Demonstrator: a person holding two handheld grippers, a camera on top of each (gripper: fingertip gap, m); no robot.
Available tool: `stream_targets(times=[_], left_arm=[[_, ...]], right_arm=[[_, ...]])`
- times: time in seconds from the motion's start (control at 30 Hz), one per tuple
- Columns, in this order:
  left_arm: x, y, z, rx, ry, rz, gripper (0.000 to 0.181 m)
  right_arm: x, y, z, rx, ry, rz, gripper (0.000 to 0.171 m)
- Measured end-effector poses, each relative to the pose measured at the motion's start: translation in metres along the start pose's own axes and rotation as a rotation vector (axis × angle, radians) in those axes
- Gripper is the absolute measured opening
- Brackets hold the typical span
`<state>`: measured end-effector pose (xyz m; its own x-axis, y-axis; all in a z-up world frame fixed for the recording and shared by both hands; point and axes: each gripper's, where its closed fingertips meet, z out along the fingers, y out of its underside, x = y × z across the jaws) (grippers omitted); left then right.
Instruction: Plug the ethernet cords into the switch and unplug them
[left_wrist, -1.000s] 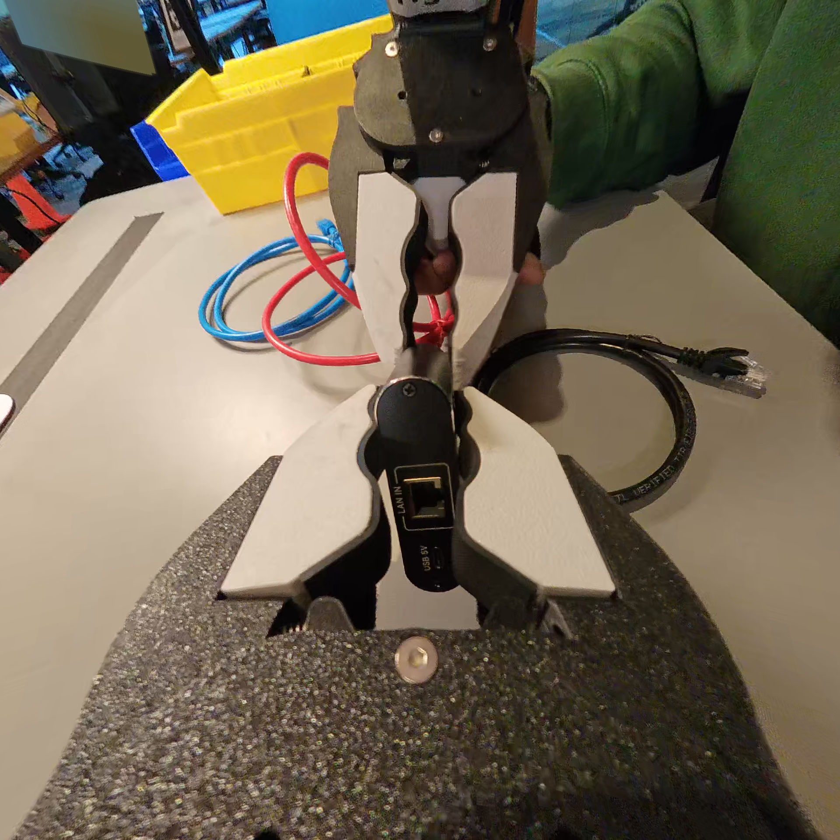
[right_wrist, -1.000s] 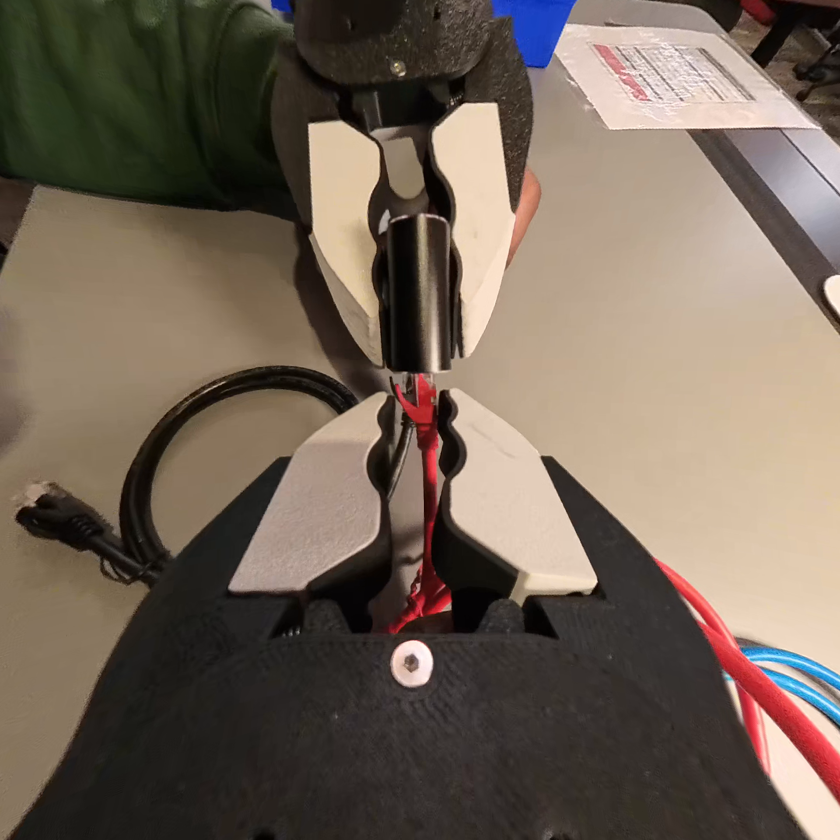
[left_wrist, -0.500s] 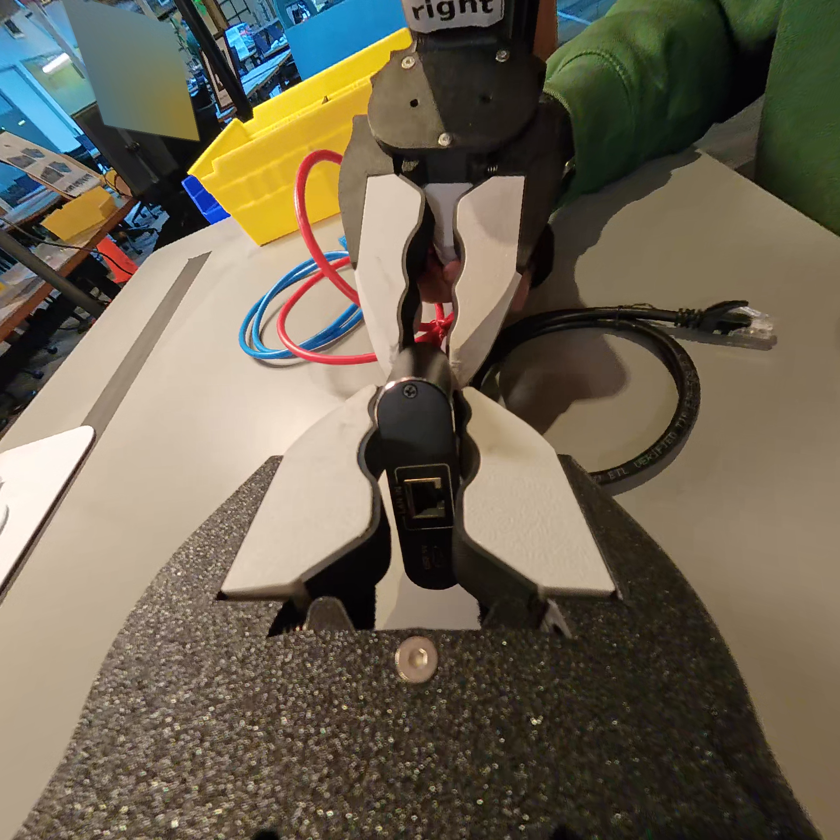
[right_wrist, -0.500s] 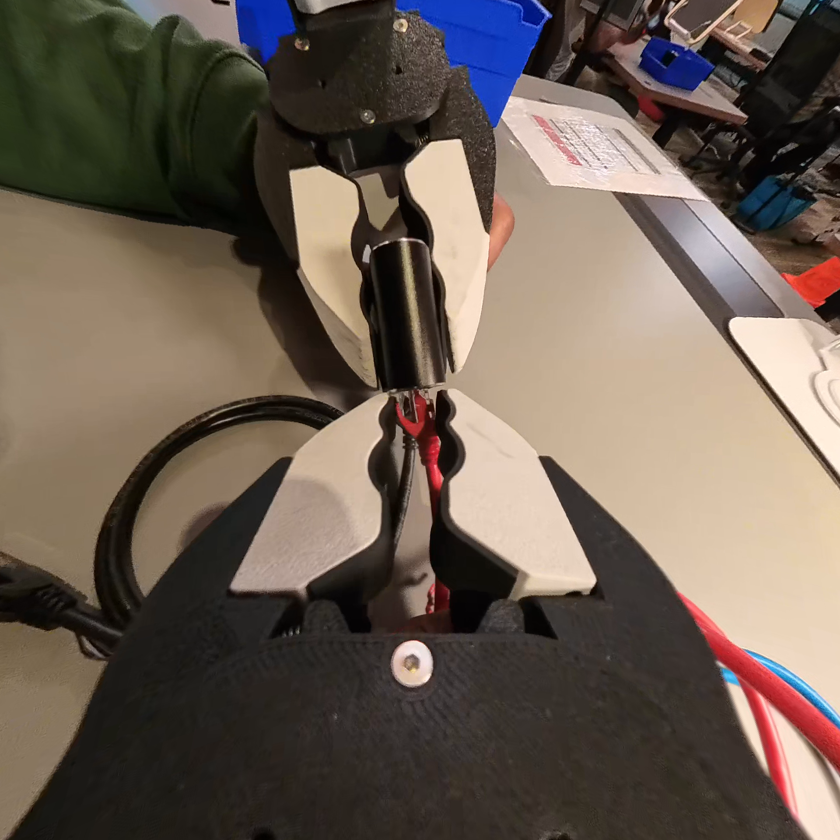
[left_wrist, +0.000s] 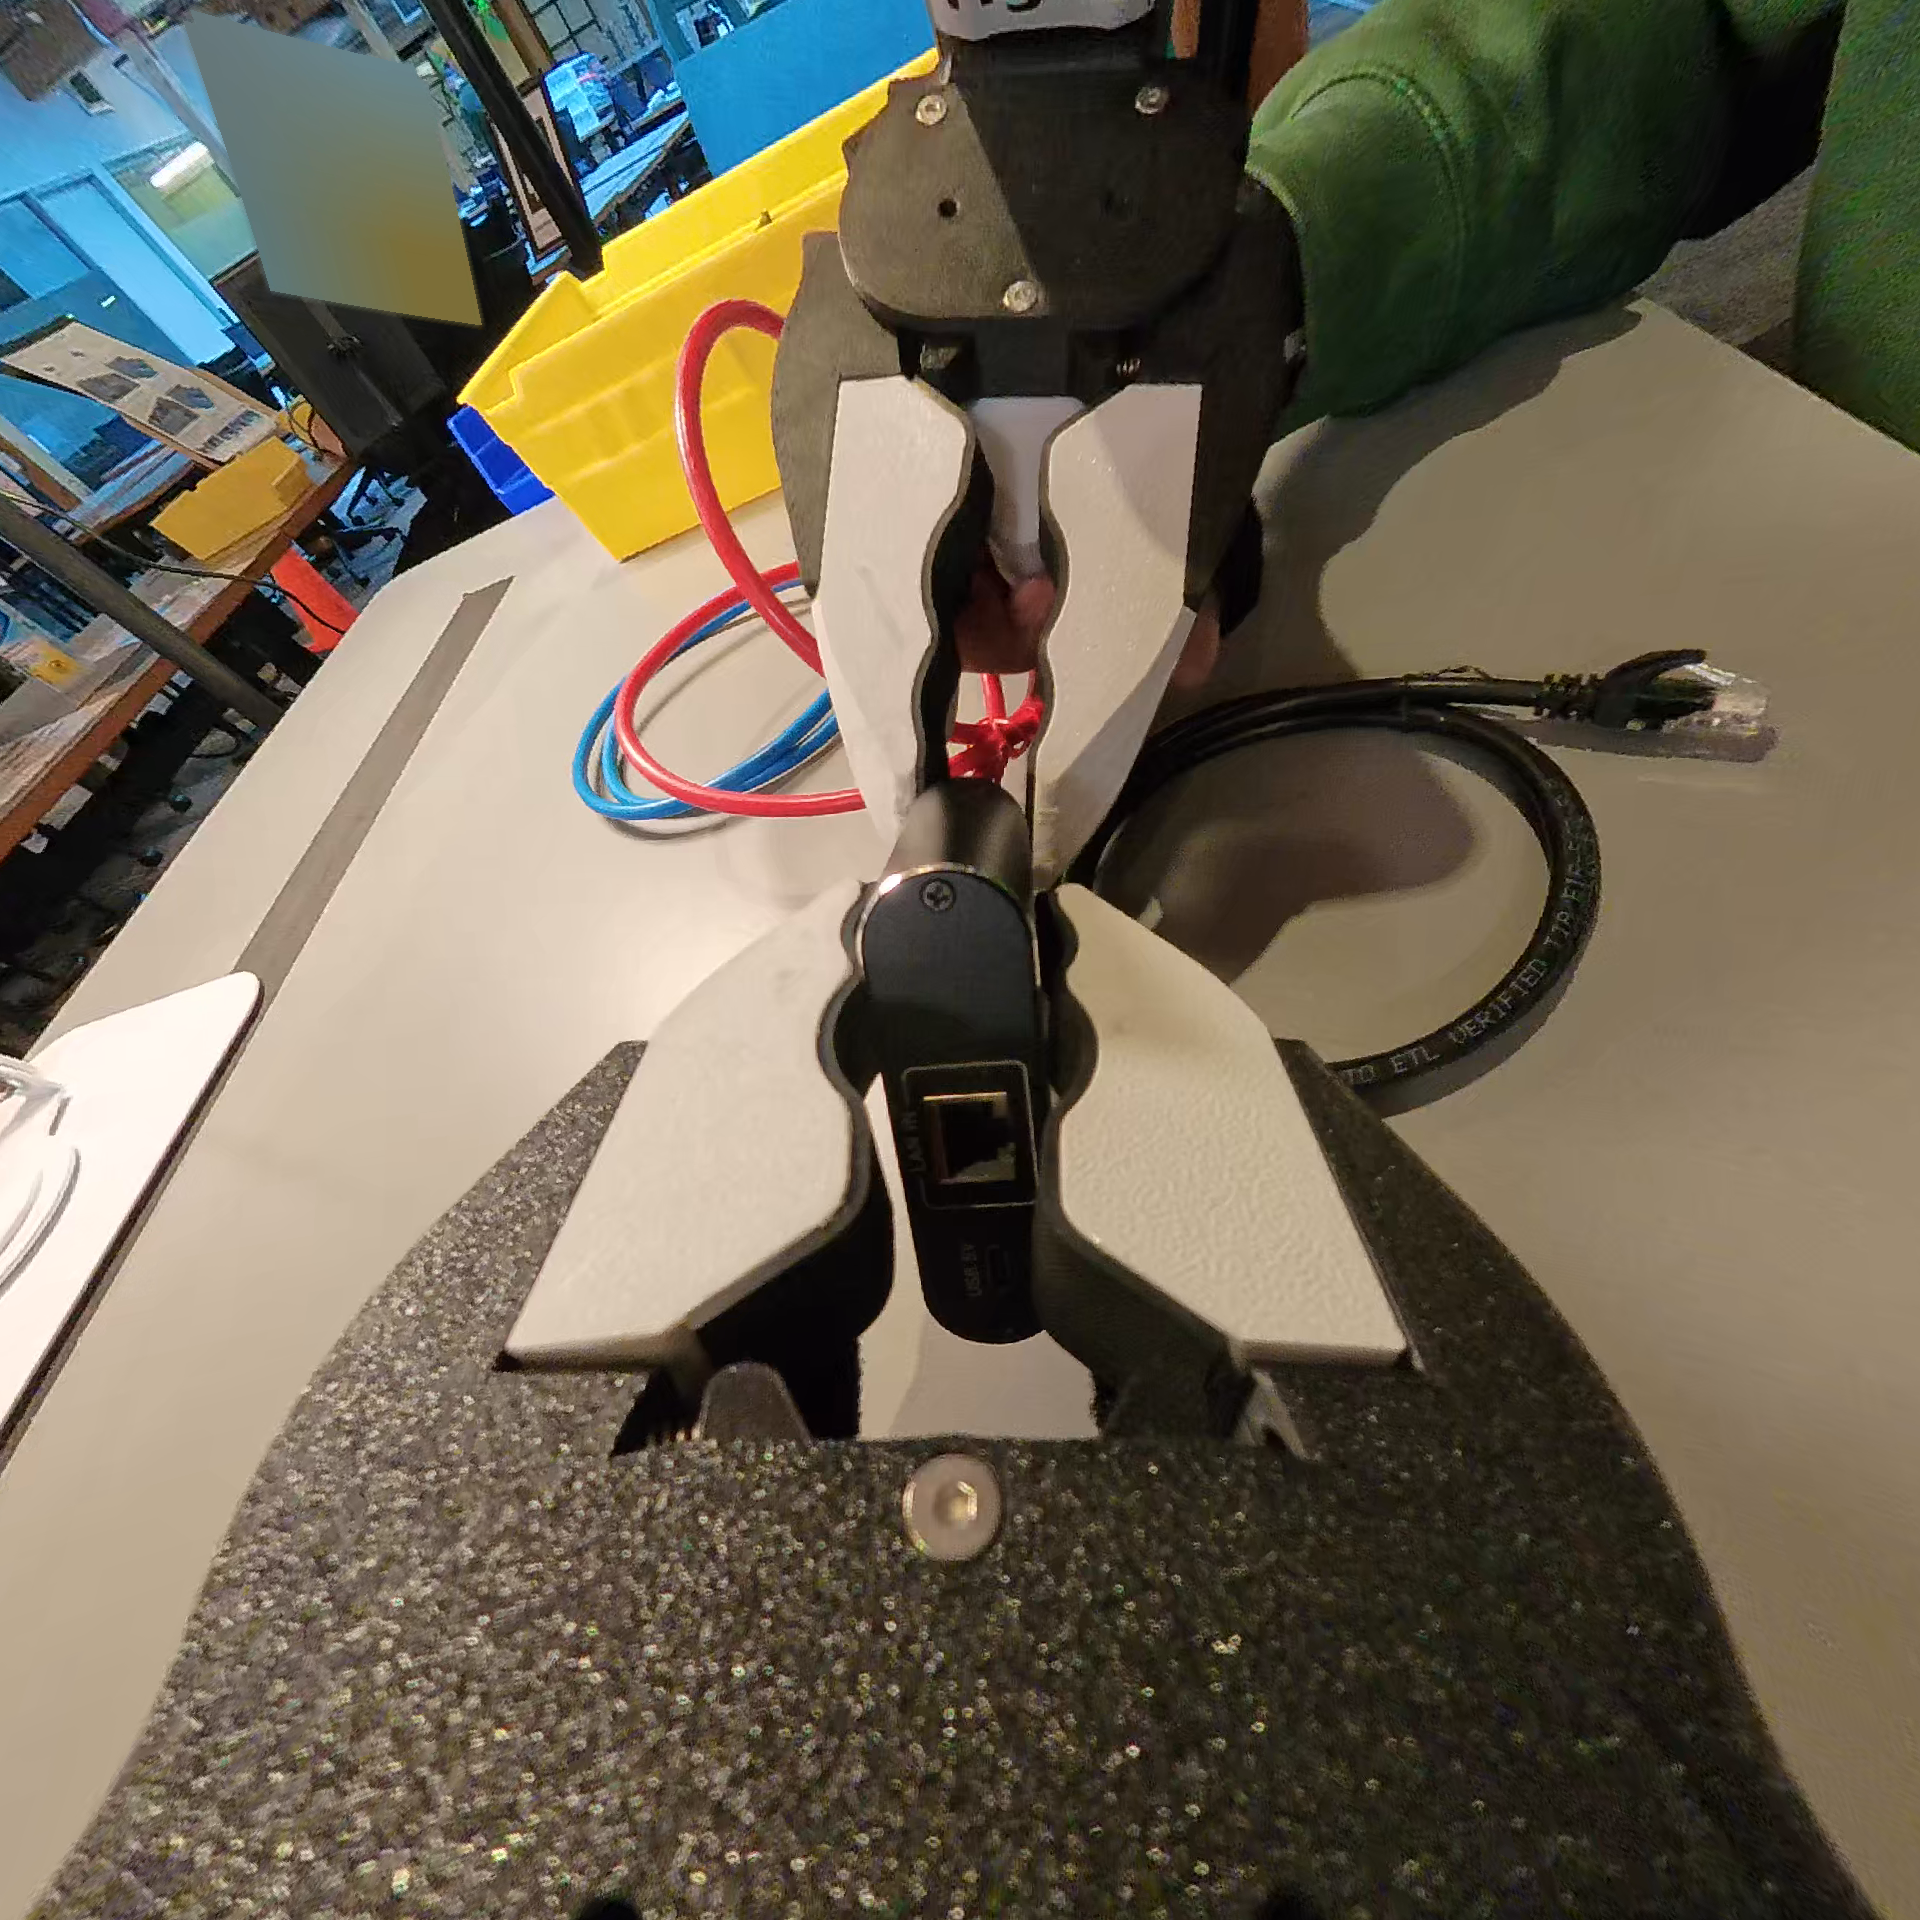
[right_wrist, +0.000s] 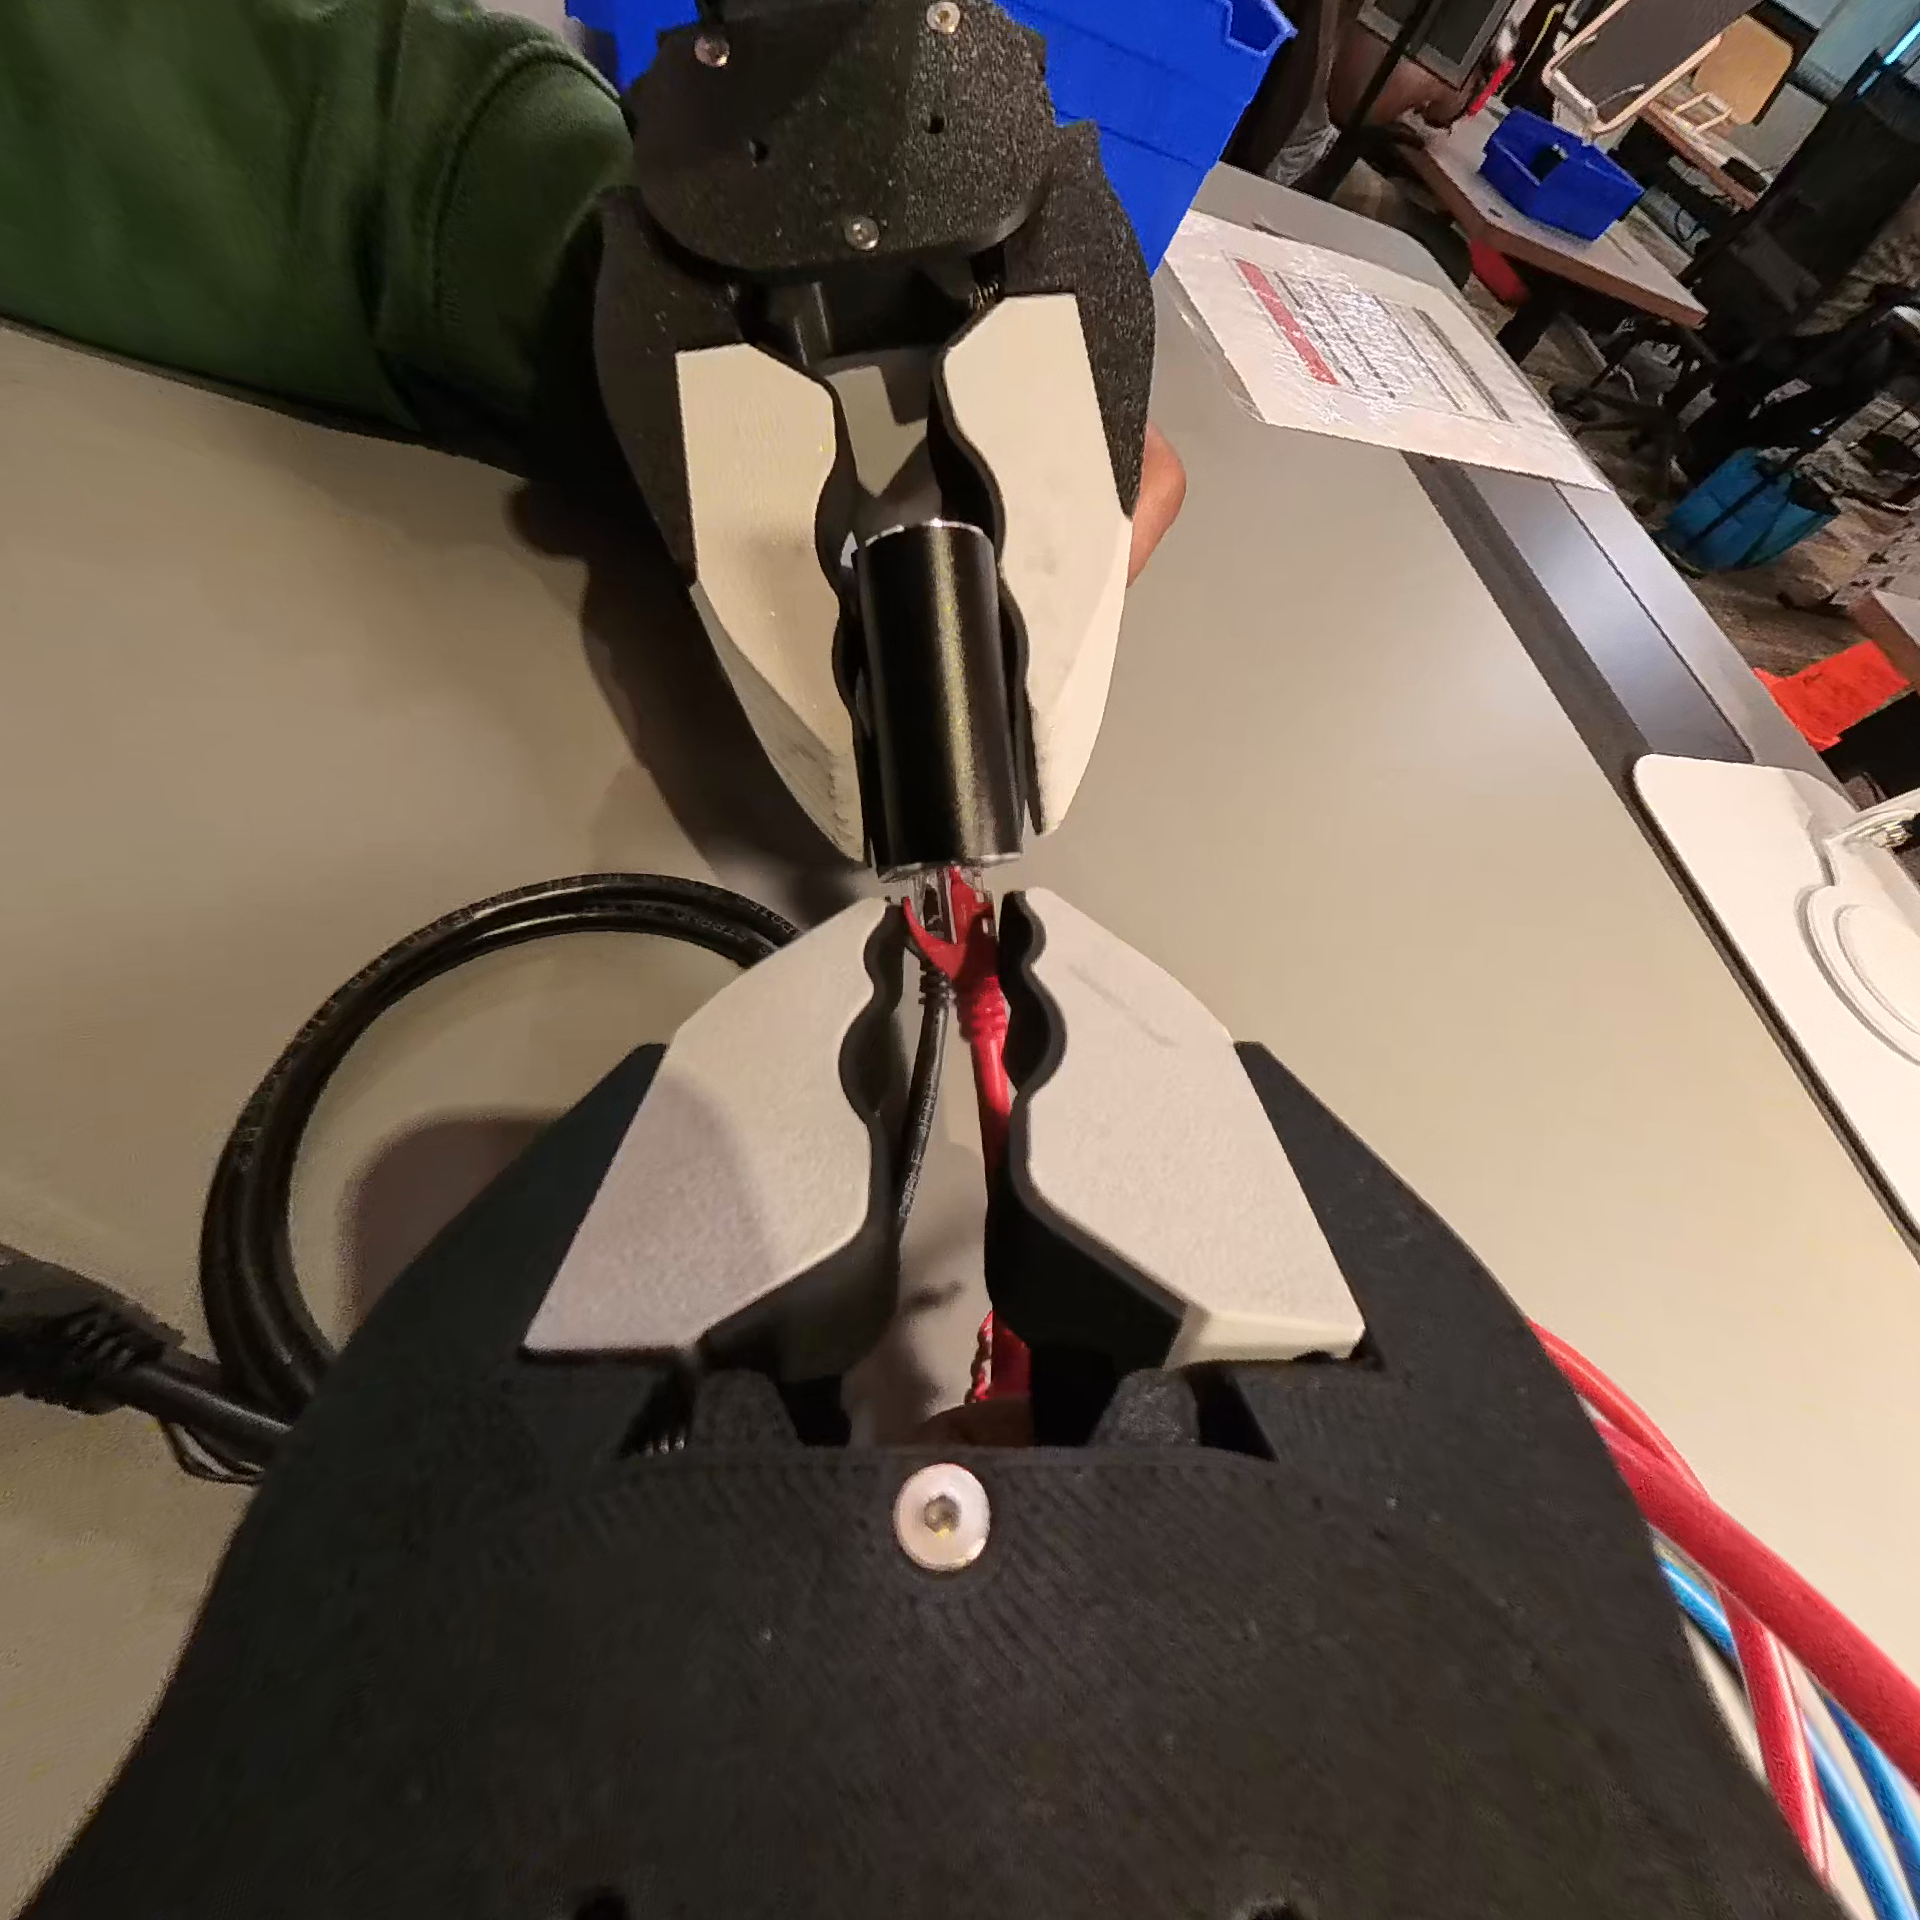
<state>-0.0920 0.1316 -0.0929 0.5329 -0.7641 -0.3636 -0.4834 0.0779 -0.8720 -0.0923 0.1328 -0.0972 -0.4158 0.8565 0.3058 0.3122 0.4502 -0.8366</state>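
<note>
Two grippers meet tip to tip over the grey table, the switch in one and the red cord's plug in the other.

The left gripper (left_wrist: 951, 935) has its jaws closed narrow on the black switch (left_wrist: 951, 1101) at the centre of the left wrist view, its open port facing the camera. The right gripper (right_wrist: 951, 914) pinches the red ethernet cord (right_wrist: 977, 1023) by its plug, which sits at the switch's far end, right at the port (how deep it is seated I cannot tell). Compared with one second ago, both views are tilted up: more of the room shows at the upper left, and the yellow bin (left_wrist: 644, 395) has moved from the top centre to the upper left. The black cord (left_wrist: 1538, 894) lies coiled at the right and the blue cord (left_wrist: 623, 769) at centre left, as before.
</note>
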Motion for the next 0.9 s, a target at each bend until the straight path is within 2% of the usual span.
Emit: stream_targets(times=[0.23,0.67,0.9], left_arm=[[-0.001,0.0,0.0,0.0,-0.006,0.001,0.028],[-0.018,-0.001,0.002,-0.032,-0.192,0.11,0.028],[-0.022,0.002,0.002,-0.07,-0.233,0.163,0.028]], right_arm=[[0.002,-0.001,0.0,0.003,0.017,-0.009,0.016],[0.026,-0.004,-0.003,-0.005,0.244,0.053,0.015],[0.03,-0.003,-0.004,-0.021,0.288,0.061,0.016]])
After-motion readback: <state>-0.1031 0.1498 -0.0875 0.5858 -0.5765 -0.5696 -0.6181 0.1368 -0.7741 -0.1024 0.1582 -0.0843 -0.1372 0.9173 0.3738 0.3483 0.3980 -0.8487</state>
